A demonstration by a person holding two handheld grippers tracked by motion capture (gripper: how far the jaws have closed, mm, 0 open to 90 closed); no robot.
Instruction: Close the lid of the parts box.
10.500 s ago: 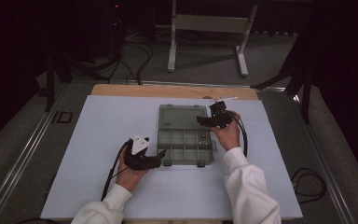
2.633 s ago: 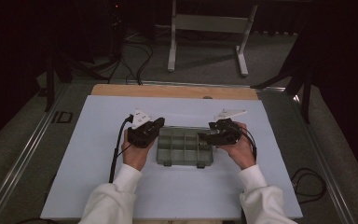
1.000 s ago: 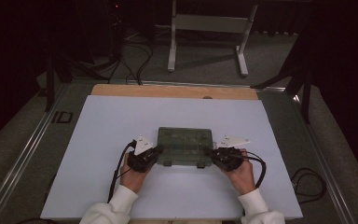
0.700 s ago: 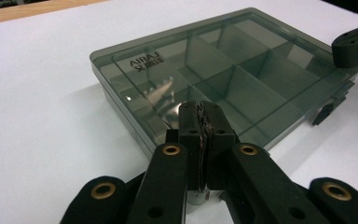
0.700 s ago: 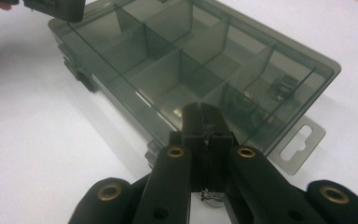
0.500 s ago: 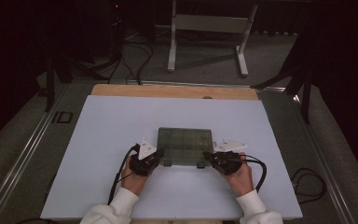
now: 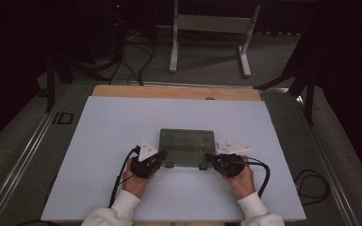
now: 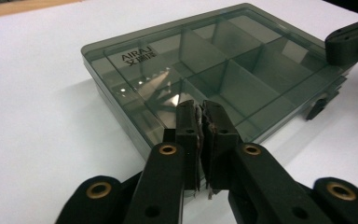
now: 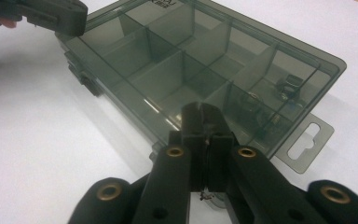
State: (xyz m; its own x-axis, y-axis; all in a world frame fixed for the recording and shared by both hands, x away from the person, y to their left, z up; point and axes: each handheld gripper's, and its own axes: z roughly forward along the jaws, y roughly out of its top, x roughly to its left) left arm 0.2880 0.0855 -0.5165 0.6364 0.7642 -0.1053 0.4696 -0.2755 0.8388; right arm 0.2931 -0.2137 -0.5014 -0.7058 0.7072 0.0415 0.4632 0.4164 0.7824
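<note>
A smoky see-through compartment box [image 7: 186,147] lies flat on the white table [image 7: 122,122] with its lid down. My left gripper [image 7: 161,158] is shut at the box's front left corner. In the left gripper view its closed tips [image 8: 201,110] rest over the near edge of the box [image 8: 214,70], with nothing between them. My right gripper [image 7: 208,157] is shut at the front right corner. Seen from the right gripper view, its tips [image 9: 202,114] sit against the edge of the box [image 9: 182,60]. Small dark parts [image 9: 286,86] lie in the compartments at one end.
A hang tab [image 9: 305,140] sticks out from one end of the box, and a latch [image 8: 318,107] sits on its front side. A wooden strip [image 7: 174,92] runs along the table's far edge. Cables [image 7: 122,176] trail from both grippers toward the person.
The right gripper has shifted slightly inward toward the box's front right corner. The box and the left gripper stay where they were.
</note>
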